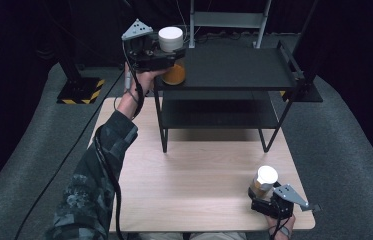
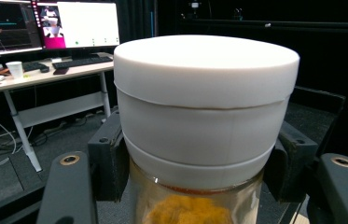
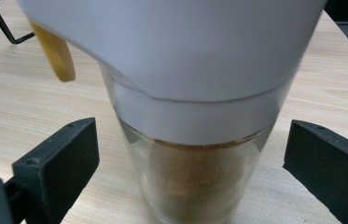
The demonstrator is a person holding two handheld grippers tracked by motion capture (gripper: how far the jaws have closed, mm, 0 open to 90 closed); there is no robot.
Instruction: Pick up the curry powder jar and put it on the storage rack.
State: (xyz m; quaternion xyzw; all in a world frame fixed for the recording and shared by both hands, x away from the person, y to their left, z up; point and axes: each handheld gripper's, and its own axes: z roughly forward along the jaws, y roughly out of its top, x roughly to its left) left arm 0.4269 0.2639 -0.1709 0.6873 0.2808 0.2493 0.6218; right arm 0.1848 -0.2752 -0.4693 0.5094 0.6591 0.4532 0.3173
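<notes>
Camouflage sleeve, black tongs with grey three-cornered plates, trailing cables.

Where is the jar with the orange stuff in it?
In the high view, the orange jar is up at the left end of the black shelf's top level, squeezed in the left gripper.

No readable text, label, brand or number anywhere. Blank white lid on jar in left gripper view. Monitors behind it lit, writing too small to read. Yellow-black hazard stripes on stand base.
</notes>
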